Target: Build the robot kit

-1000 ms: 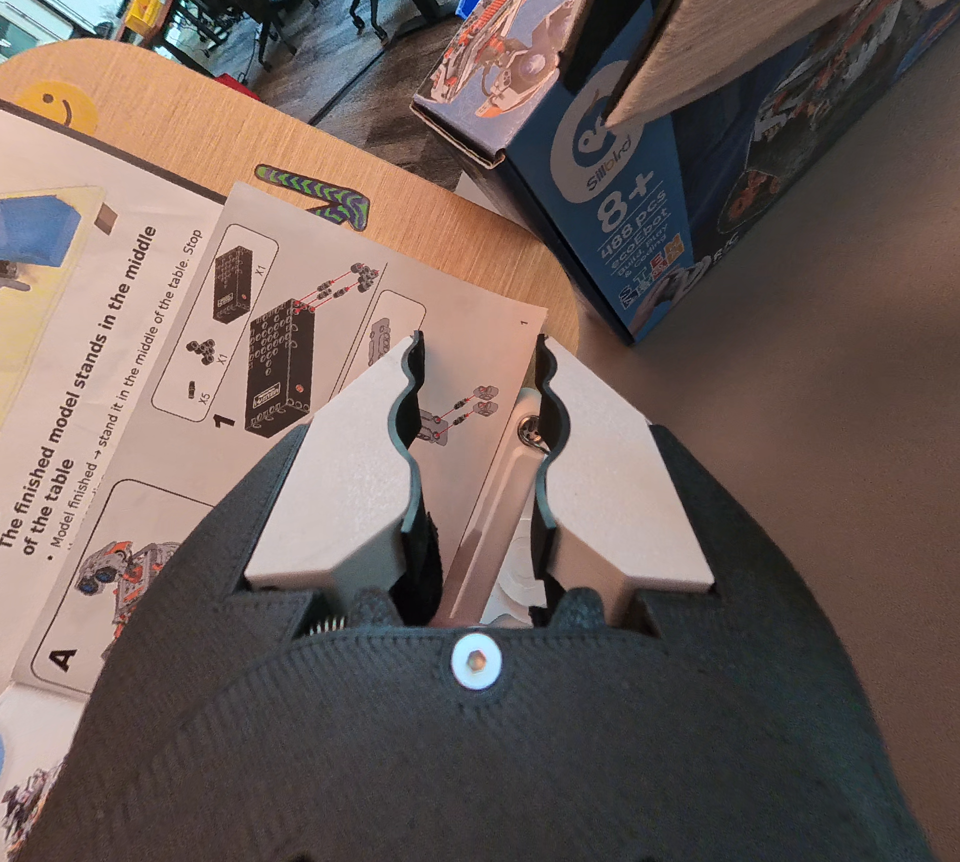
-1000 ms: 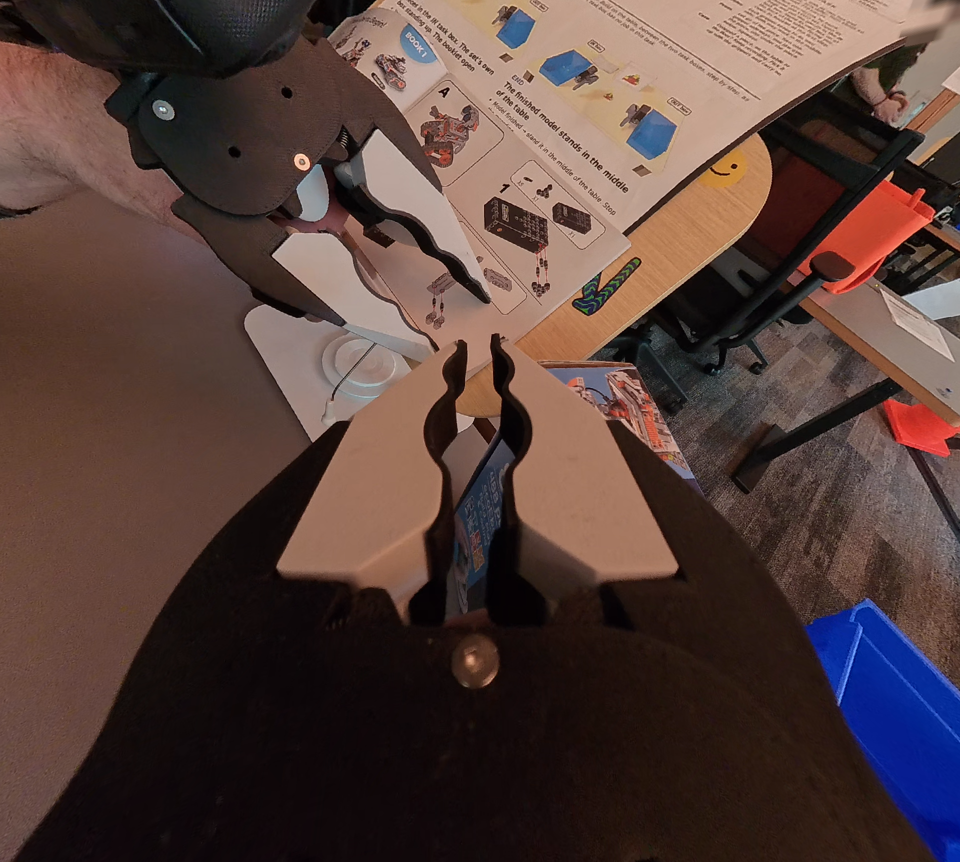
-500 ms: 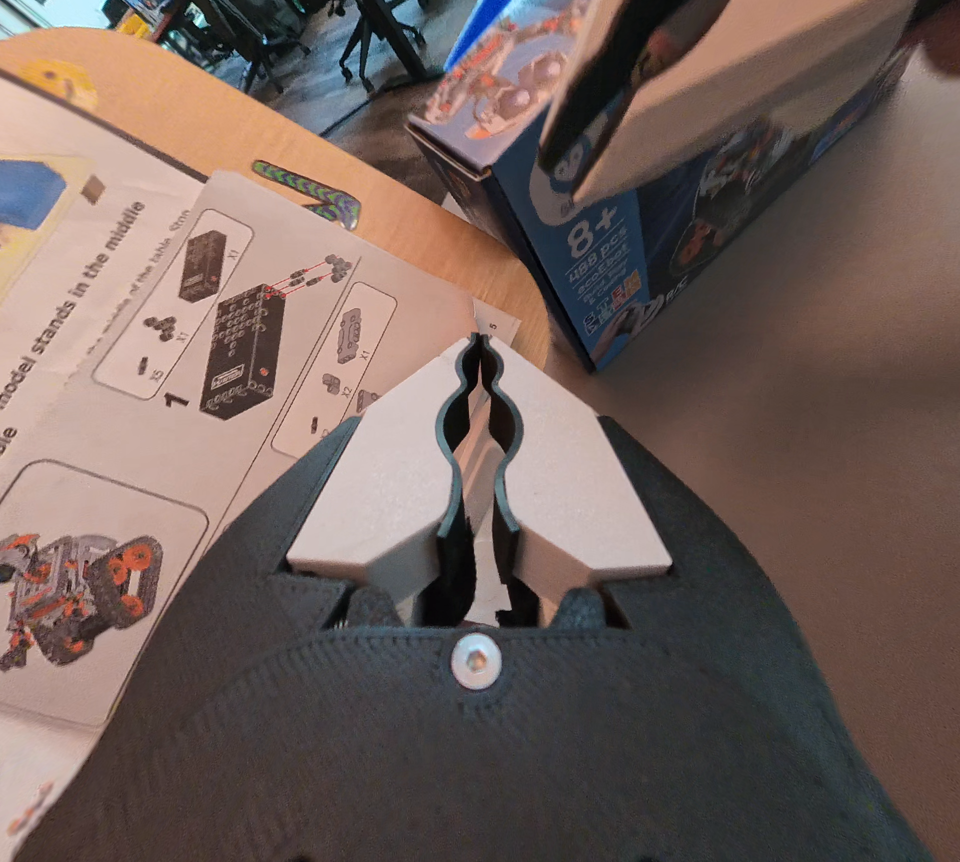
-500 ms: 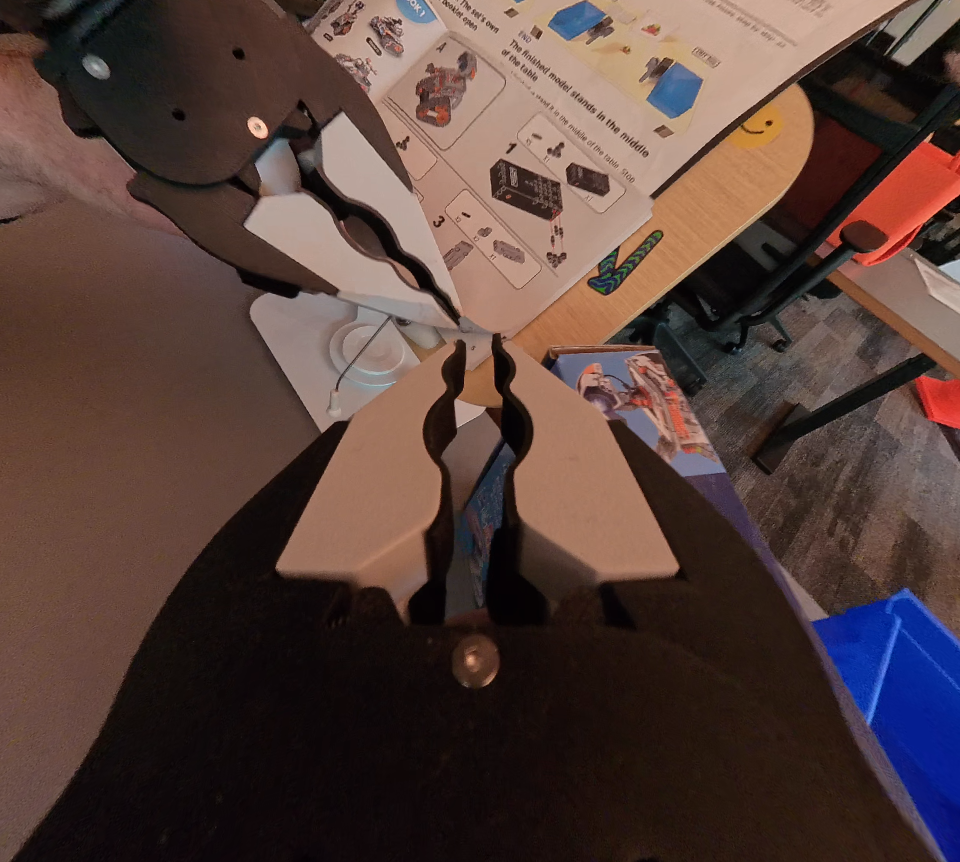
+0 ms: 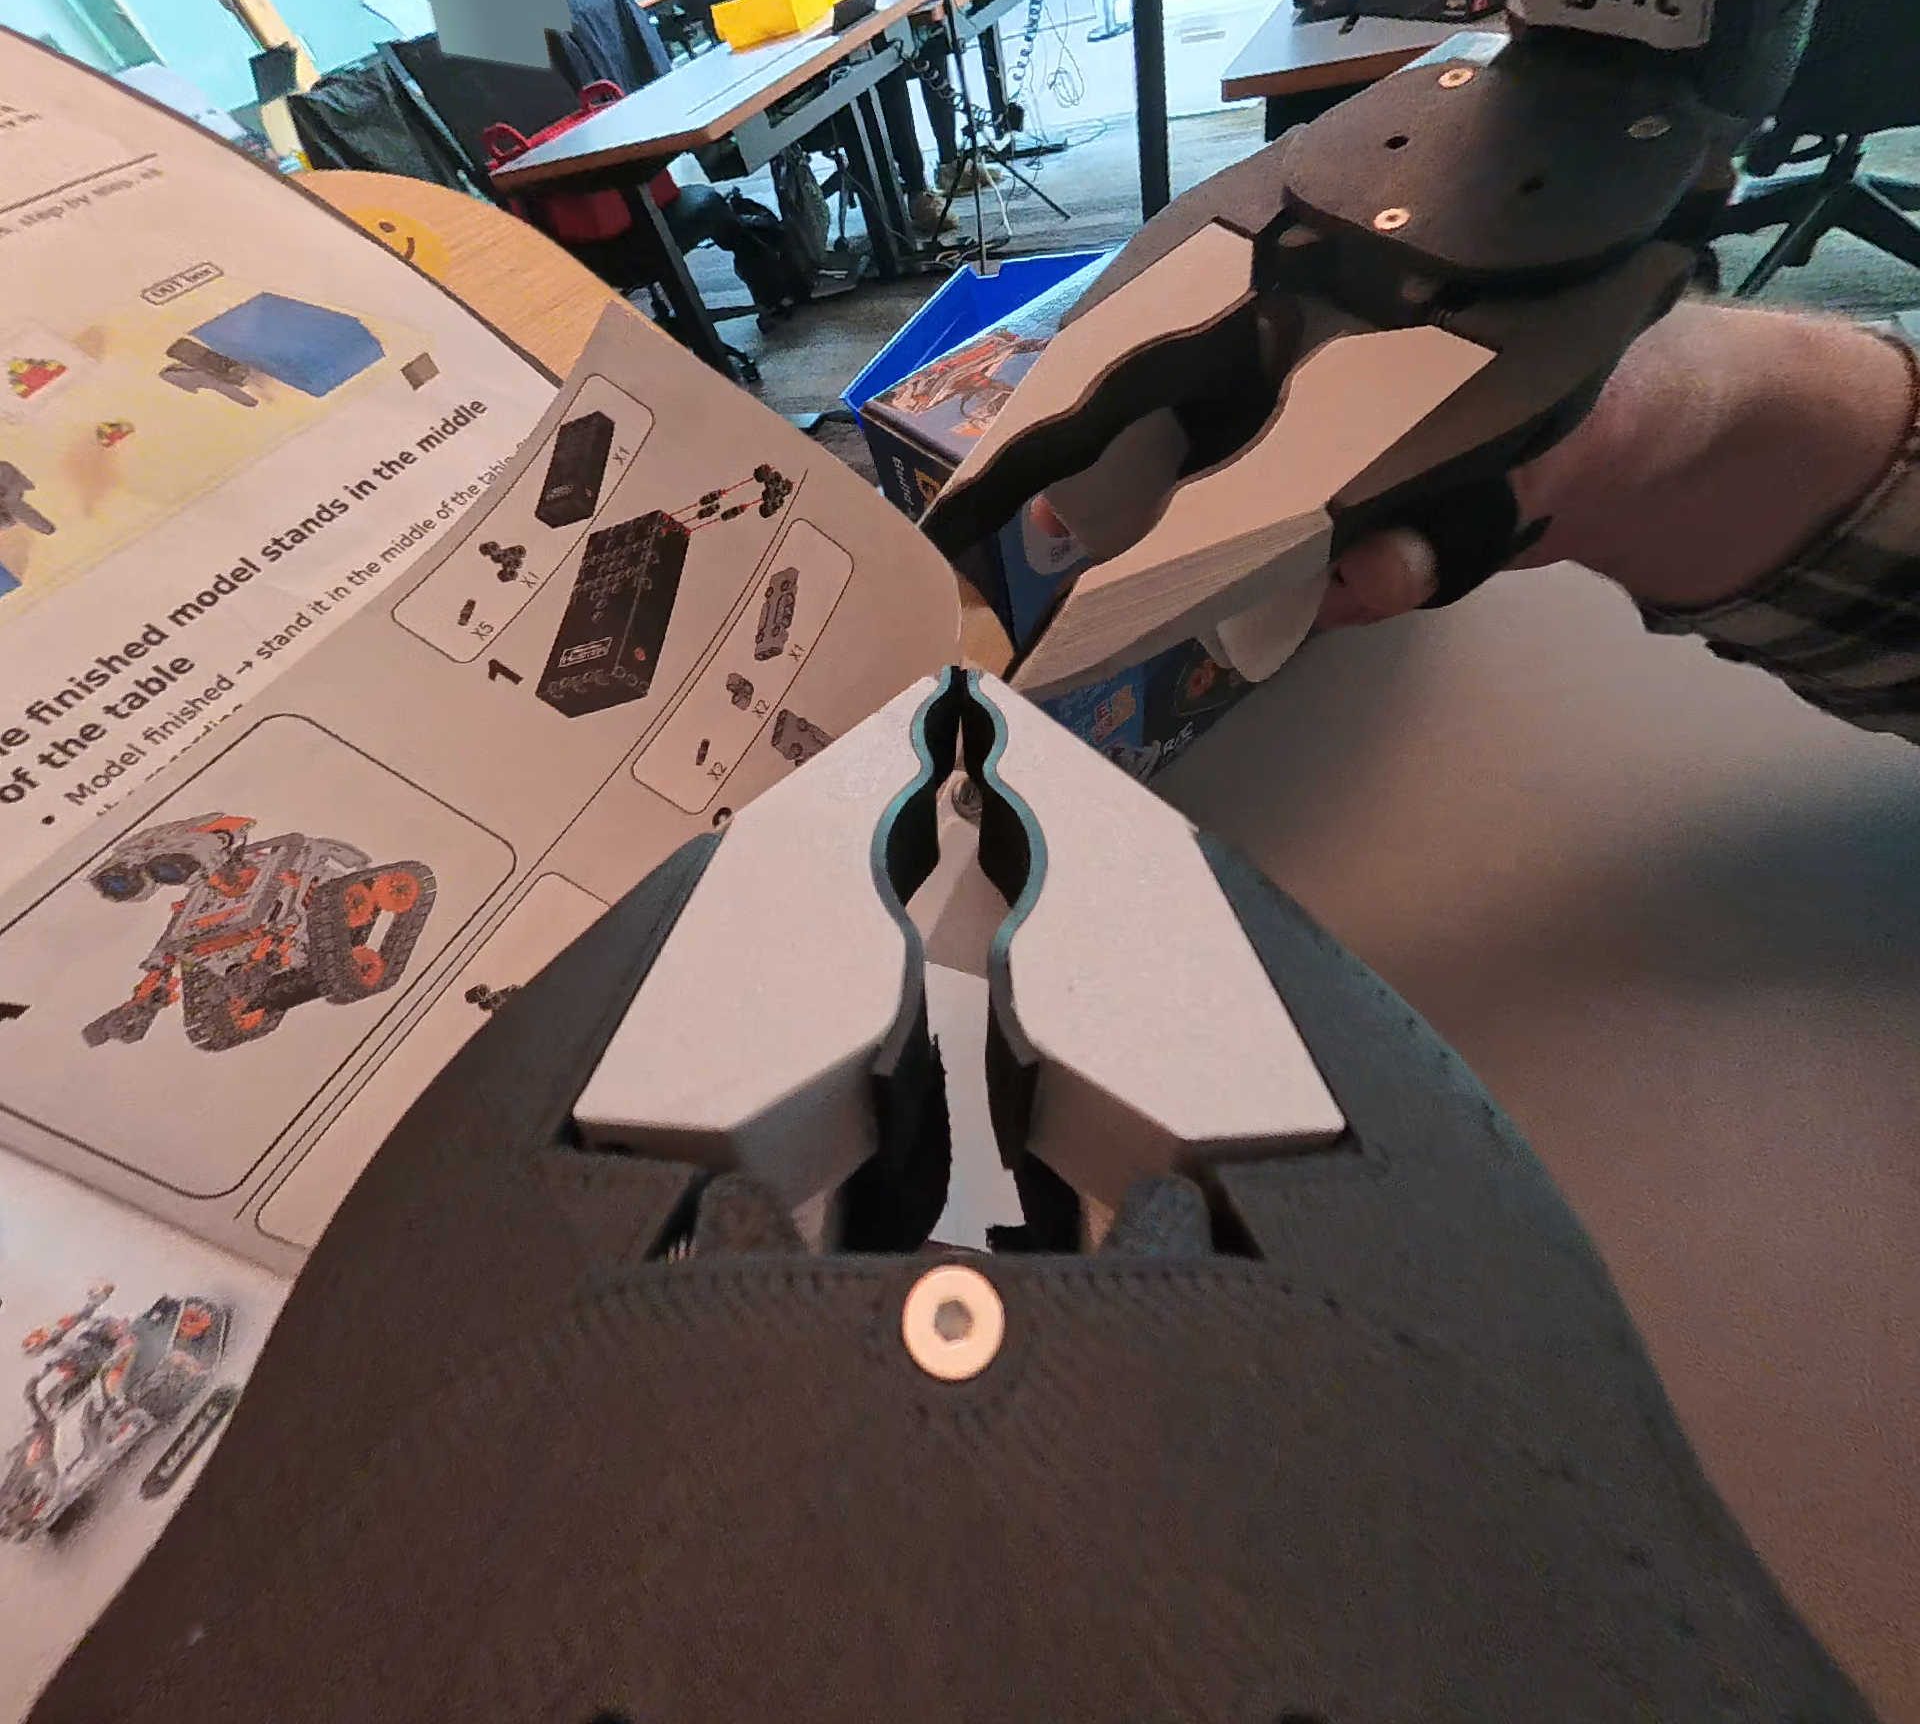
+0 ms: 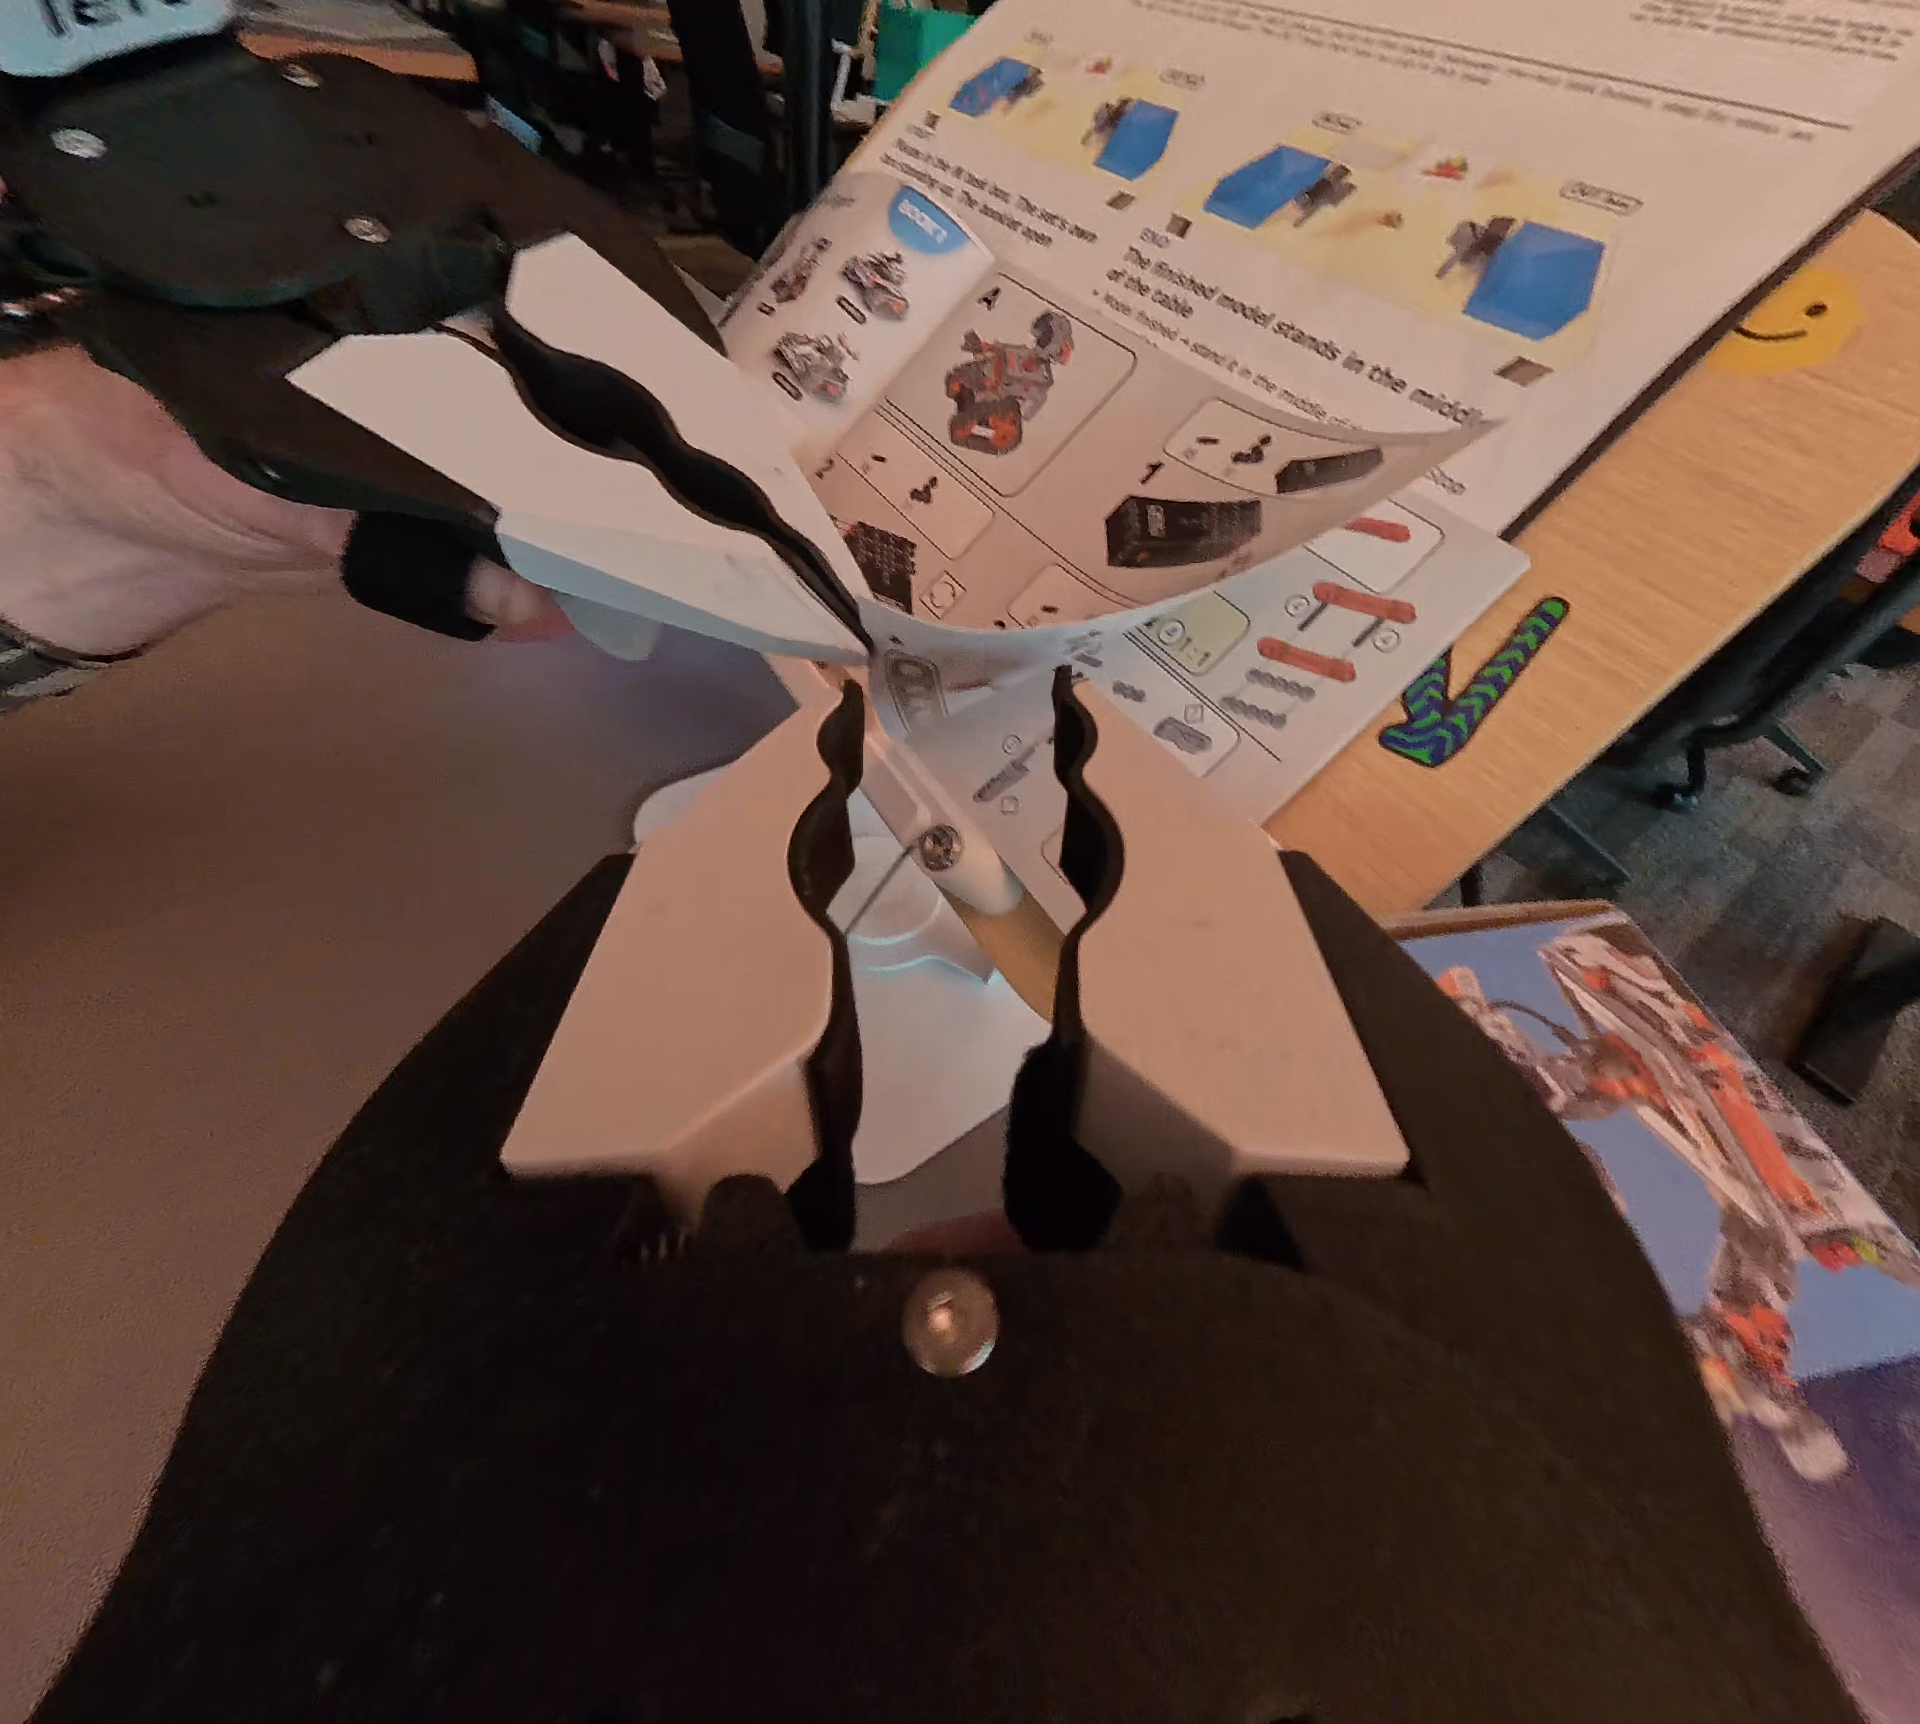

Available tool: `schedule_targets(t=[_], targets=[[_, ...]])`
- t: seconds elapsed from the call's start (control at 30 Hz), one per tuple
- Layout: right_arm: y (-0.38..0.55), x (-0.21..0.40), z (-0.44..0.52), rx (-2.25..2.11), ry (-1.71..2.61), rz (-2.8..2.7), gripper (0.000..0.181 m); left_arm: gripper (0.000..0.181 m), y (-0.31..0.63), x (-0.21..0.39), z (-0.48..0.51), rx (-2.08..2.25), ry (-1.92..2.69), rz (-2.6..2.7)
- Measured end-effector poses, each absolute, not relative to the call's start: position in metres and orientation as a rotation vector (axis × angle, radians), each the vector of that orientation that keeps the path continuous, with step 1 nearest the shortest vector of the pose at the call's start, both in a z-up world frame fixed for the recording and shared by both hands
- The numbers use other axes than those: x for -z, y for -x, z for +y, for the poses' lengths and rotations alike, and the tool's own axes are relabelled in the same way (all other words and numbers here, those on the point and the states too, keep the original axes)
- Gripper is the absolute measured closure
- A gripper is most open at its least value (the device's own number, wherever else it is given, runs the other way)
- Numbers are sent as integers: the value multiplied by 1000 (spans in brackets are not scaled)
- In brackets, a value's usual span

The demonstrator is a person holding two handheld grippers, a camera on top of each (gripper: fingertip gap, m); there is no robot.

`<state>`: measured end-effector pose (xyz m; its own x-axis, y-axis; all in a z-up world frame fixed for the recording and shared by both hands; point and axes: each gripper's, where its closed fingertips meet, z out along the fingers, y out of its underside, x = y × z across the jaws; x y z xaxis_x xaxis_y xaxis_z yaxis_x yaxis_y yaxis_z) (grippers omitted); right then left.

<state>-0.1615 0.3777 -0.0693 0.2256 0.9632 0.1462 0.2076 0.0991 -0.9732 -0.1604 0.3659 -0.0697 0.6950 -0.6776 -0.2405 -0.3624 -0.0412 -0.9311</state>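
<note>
- Left tool (image 5: 958, 687) is clamped on the instruction booklet's (image 5: 582, 635) page corner, curling it up off the table (image 6: 260, 843).
- Right tool (image 6: 956, 698) waits agape just beside that corner, gripping nothing, with the blue kit box (image 6: 1714, 1155) beside it.

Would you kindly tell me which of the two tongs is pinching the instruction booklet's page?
The left tongs: they are shut on the corner of the curled booklet page, whereas the right tongs stand open just below it, gripping nothing.

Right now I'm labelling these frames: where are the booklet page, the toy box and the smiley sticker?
booklet page (image 6: 1049, 469): right wrist view, lifted curled sheet.
toy box (image 6: 1621, 1144): right wrist view, printed top face.
smiley sticker (image 6: 1782, 324): right wrist view, yellow middle.
</note>
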Motion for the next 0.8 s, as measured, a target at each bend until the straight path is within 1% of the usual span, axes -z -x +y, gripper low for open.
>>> schedule_targets(t=[0.3, 0.37, 0.43, 0.57, 0.7, 0.8], targets=[[162, 66, 373, -993, 1310, -1185, 164, 181, 158, 69, 365, 361, 1610, 916], [162, 66, 372, -1001, 1289, -1186, 164, 181, 159, 70, 363, 383, 1609, 913], [165, 70, 371, -950, 1265, -1218, 158, 181, 160, 71, 363, 402, 1609, 904], [172, 77, 370, -737, 1200, -1279, 150, 181, 159, 70, 361, 437, 1599, 889], [175, 74, 372, -644, 1170, -1256, 161, 181, 158, 68, 362, 411, 1594, 898], [176, 74, 370, -661, 1160, -1256, 170, 181, 160, 66, 362, 394, 1596, 915]])
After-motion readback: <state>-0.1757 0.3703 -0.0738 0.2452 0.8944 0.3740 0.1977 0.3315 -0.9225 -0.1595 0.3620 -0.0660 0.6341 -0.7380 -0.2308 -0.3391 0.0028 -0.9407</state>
